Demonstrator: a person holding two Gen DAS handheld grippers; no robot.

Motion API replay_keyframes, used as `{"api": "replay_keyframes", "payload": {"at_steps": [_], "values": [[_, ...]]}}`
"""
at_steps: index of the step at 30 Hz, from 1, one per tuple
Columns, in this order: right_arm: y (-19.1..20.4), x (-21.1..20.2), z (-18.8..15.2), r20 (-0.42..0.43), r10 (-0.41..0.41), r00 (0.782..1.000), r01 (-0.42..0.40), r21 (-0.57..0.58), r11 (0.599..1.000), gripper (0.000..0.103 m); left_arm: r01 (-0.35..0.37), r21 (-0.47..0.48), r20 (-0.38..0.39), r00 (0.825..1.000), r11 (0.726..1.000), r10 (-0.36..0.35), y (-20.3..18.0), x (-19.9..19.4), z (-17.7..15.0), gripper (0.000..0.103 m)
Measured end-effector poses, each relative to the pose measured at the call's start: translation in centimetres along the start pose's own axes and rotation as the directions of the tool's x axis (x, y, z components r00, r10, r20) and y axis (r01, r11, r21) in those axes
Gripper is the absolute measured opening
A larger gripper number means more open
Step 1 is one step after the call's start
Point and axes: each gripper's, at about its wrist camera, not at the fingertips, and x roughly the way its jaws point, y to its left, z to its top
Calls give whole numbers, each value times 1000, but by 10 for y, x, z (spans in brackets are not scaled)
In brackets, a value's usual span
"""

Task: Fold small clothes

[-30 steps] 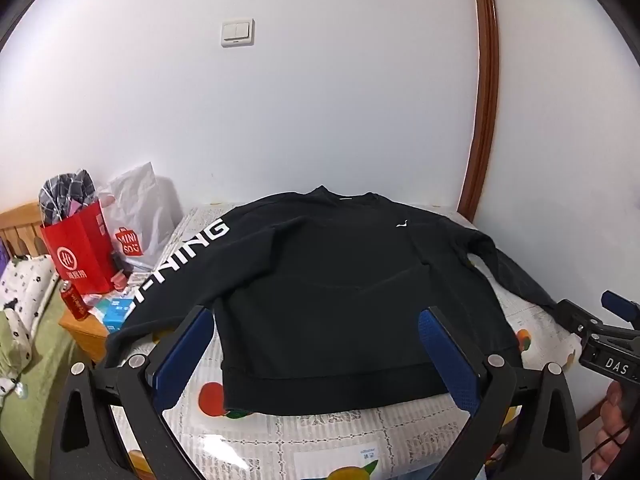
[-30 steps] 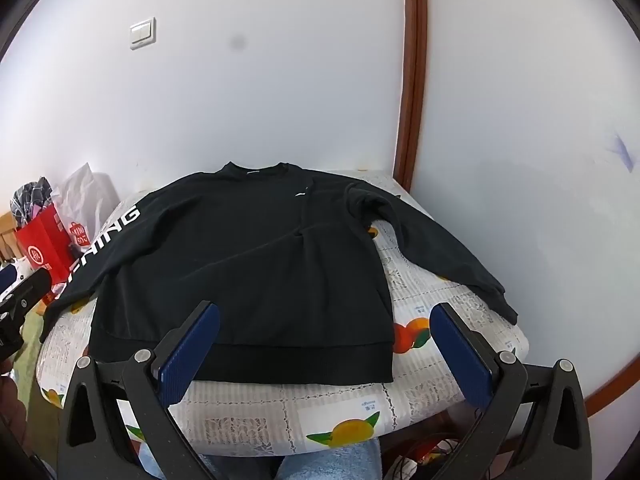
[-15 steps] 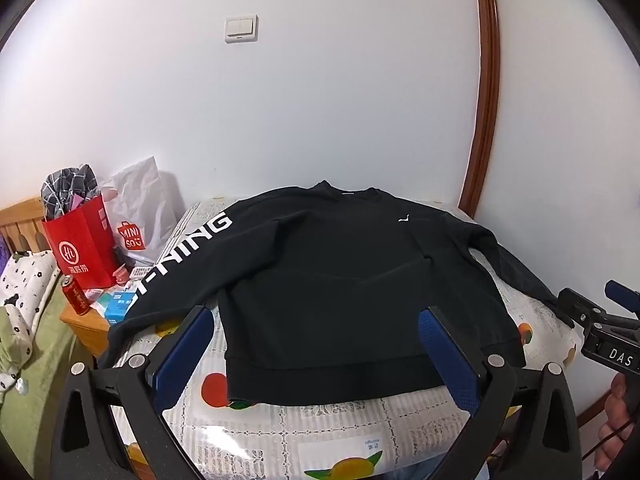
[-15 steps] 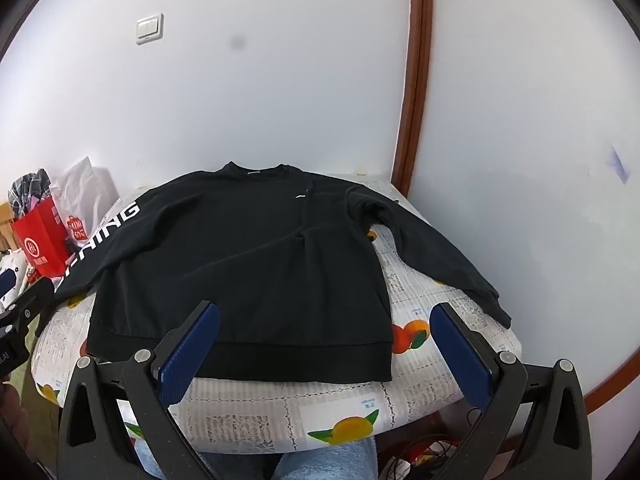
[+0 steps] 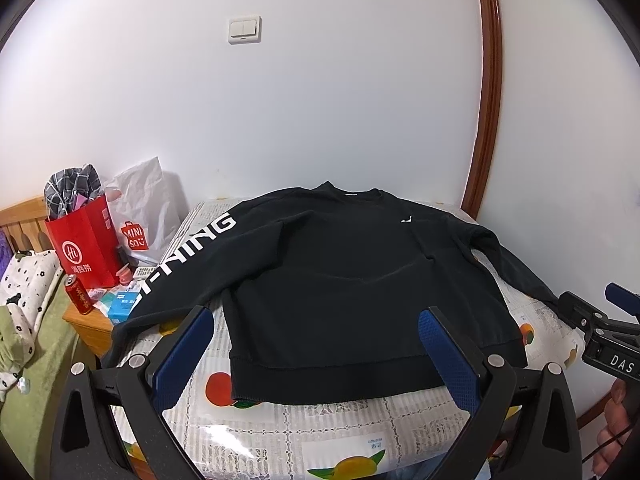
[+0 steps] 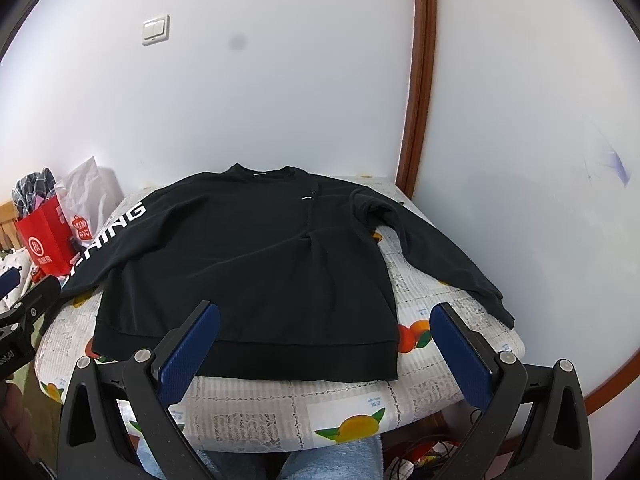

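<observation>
A black sweatshirt (image 5: 340, 280) (image 6: 240, 264) lies spread flat, front up, on a small table with a fruit-print cloth (image 5: 304, 428) (image 6: 280, 412). White lettering runs down its left sleeve (image 5: 188, 252), which hangs off the table's left edge. The right sleeve (image 6: 436, 256) slants toward the right edge. My left gripper (image 5: 316, 356) hovers open above the hem, holding nothing. My right gripper (image 6: 326, 354) is open too, near the hem's right part. The right gripper also shows at the far right of the left wrist view (image 5: 592, 320).
Left of the table stand a red paper bag (image 5: 86, 248), a white plastic bag (image 5: 144, 212), a red can (image 5: 78, 294) and small boxes on a wooden stand. White walls with a brown trim (image 5: 486, 92) lie close behind. The person's jeans (image 6: 336, 460) show below.
Both grippers have shifted slightly back and up from the table, so the sweatshirt sits a little farther away. Jaws stay open; the garment has not moved.
</observation>
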Motion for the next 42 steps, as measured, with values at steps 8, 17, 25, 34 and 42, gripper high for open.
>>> {"api": "replay_keyframes", "payload": {"at_steps": [8,17,25,34,42], "values": [[-1,-1,-2,4,-2,1000,2,0,1000,103,0,-8,0,1000,1000,0,3,-1,0,103],[3,-5,-3,9,4,1000,-4,0,1000,103,-2,-12,1,1000,1000,2,2,-2,-3,103],[6,-6,-3,8,0,1000,0,-1,1000,103,-4,-18,-2,1000,1000,4,5,-1,-4,103],[8,-6,-4,9,-19,1000,19,5,1000,103,-7,-22,-4,1000,1000,7,8,-2,-3,103],[10,-6,-7,10,-26,1000,26,-2,1000,103,-8,-26,-2,1000,1000,8,11,-2,-1,103]]}}
